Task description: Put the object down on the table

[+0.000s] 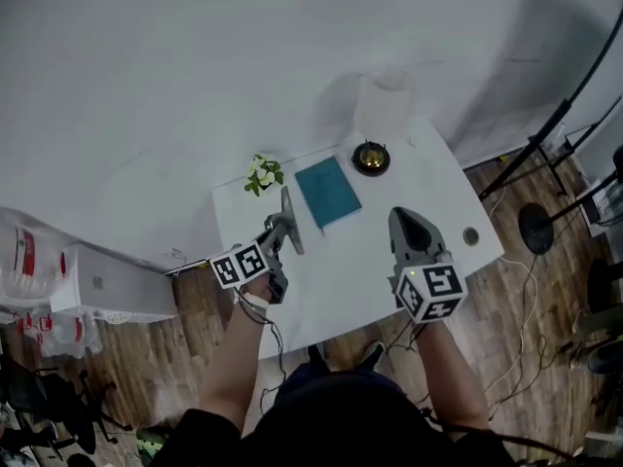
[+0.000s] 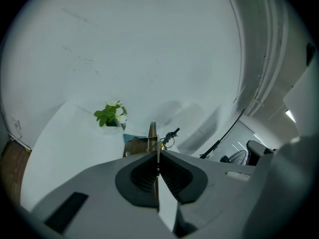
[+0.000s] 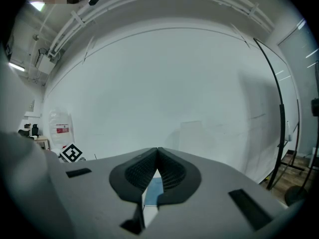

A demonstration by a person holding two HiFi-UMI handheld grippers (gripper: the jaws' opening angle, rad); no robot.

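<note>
- plainly, the set-down is not done: the left gripper [image 1: 281,226] has its jaws pressed together on a thin flat grey strip [image 1: 288,212], pinching its near end while the rest sticks out toward the far side.
- in the left gripper view the same strip [image 2: 152,133] shows edge-on, running forward from the closed pads [image 2: 149,171].
- the strip sits over the near-left part of the white table [image 1: 389,256], just left of a teal rectangular notebook [image 1: 327,191] and near of a small green potted plant [image 1: 263,174]; it looks lifted, though i cannot tell how high.
- the right gripper [image 1: 407,218] hovers over the near-right part of the table, jaws pressed together on nothing.
- left to do, by my judgement: 2 steps, lowering the strip onto bare tabletop and spreading the left jaws.
</note>
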